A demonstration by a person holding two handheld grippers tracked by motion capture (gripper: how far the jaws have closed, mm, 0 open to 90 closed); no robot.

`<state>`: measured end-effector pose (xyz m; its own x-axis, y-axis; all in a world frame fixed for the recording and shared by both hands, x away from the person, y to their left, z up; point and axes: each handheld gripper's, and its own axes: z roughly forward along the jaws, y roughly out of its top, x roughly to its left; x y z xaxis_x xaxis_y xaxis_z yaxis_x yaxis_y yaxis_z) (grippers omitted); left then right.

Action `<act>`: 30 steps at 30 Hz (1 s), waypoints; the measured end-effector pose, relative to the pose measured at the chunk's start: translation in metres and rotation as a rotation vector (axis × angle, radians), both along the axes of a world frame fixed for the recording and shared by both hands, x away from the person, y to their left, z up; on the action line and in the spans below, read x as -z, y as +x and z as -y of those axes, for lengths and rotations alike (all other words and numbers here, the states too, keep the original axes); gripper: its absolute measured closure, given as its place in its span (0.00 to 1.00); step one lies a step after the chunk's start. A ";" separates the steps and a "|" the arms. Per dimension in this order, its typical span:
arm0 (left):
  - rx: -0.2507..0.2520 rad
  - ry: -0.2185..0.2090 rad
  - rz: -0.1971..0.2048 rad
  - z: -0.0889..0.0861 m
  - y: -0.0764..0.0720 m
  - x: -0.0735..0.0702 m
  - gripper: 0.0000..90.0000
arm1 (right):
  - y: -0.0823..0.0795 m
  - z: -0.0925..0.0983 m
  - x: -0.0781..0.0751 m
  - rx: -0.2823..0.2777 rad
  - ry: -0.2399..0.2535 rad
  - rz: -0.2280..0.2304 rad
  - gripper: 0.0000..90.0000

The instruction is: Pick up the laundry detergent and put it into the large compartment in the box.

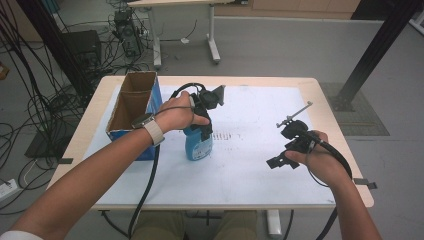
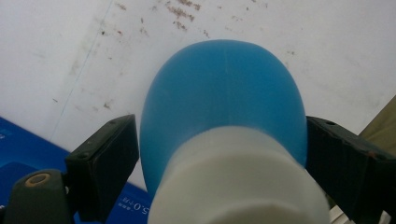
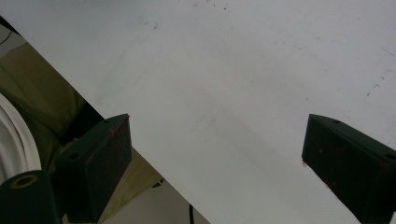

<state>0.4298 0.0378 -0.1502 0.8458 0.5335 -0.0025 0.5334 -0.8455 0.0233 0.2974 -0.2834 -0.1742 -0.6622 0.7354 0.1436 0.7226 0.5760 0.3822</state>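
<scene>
Blue plastic makes the body of the bottle (image 1: 198,146), which stands upright on the white table (image 1: 250,170), left of the middle and just to the right of the cardboard box (image 1: 131,107). In the high view the bottle carries a label with small print on its lower front, too small to read. In the left gripper view (image 2: 219,149), which looks down from above, the bottle (image 2: 224,98) shows a smooth, round, slightly translucent blue shoulder with a thin seam line over it, and a wide white cap (image 2: 238,182) sits on top, near to the camera. The left gripper (image 1: 204,112) comes down over the bottle from above, held by the person's left hand (image 1: 175,116). Its two black jaws stand on either side of the blue shoulder: the right one lies against the bottle, while a thin gap seems to remain at the left one, so the jaws are open around the bottle and not yet clamped. The box is blue outside and brown inside, open at the top, and divided into two compartments. The right gripper (image 1: 287,150) is well apart, over the right part of the table, in the person's right hand (image 1: 320,160). In the right gripper view (image 3: 215,144) its jaws stand wide open with the bare white table surface between them.
</scene>
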 end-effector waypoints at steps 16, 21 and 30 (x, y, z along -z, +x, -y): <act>-0.008 -0.003 0.017 0.000 -0.003 0.006 0.18 | -0.001 0.000 0.001 0.000 0.003 0.001 0.09; -0.004 -0.002 0.024 0.000 -0.004 0.006 0.21 | -0.001 -0.001 0.000 -0.002 0.004 0.001 0.09; -0.004 -0.007 0.035 -0.001 -0.004 0.007 0.27 | -0.001 -0.001 0.001 -0.005 0.006 0.004 0.09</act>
